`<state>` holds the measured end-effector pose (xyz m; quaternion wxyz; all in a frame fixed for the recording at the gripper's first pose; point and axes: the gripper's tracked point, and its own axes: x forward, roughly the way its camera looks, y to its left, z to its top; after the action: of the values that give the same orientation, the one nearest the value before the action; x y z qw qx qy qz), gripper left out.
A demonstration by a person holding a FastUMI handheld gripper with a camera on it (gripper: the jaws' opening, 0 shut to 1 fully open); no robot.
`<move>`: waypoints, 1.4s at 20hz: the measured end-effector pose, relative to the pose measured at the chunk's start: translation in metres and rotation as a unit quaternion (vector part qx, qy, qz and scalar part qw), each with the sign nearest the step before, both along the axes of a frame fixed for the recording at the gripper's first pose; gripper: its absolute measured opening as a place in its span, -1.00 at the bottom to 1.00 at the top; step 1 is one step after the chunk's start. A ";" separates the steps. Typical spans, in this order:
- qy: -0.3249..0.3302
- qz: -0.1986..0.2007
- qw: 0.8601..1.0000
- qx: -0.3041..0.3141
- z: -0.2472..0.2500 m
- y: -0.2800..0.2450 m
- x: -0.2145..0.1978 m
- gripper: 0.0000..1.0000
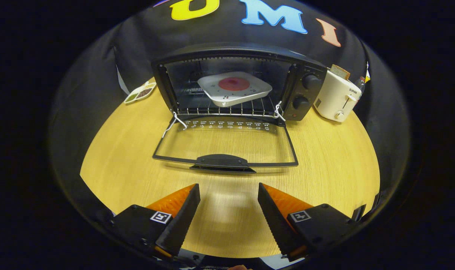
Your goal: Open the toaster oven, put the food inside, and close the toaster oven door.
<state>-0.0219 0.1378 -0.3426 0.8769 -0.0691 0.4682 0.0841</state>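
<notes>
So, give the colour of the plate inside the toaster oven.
White plate, red round centre; gripper view.

— What stands to the right on the table point(332, 165)?
— A pale toaster point(337, 98), close by the oven's knob side. A slice of bread point(340, 71) sticks up from its slot, and a lever and a round knob show on its end face.
— Anything behind it?
— Something small and dark with a bit of yellow, half hidden; I cannot tell what it is.
— And on the left?
— A small white dish point(140, 92) with two compartments, lying near the table's far edge. One part holds something greenish, the other something brownish.
— The table itself?
— Light wood, grain running across, with a soft glare near the front.
</notes>
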 end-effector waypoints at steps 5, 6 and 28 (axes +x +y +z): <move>0.022 -0.006 1.000 -0.017 -0.022 -0.002 0.015 0.97; 0.027 -0.006 0.999 -0.020 -0.027 -0.002 0.017 0.98; -0.043 0.005 0.999 -0.019 0.053 0.009 0.049 0.98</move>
<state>0.0269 0.1469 -0.2899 0.8944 -0.0917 0.4311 0.0762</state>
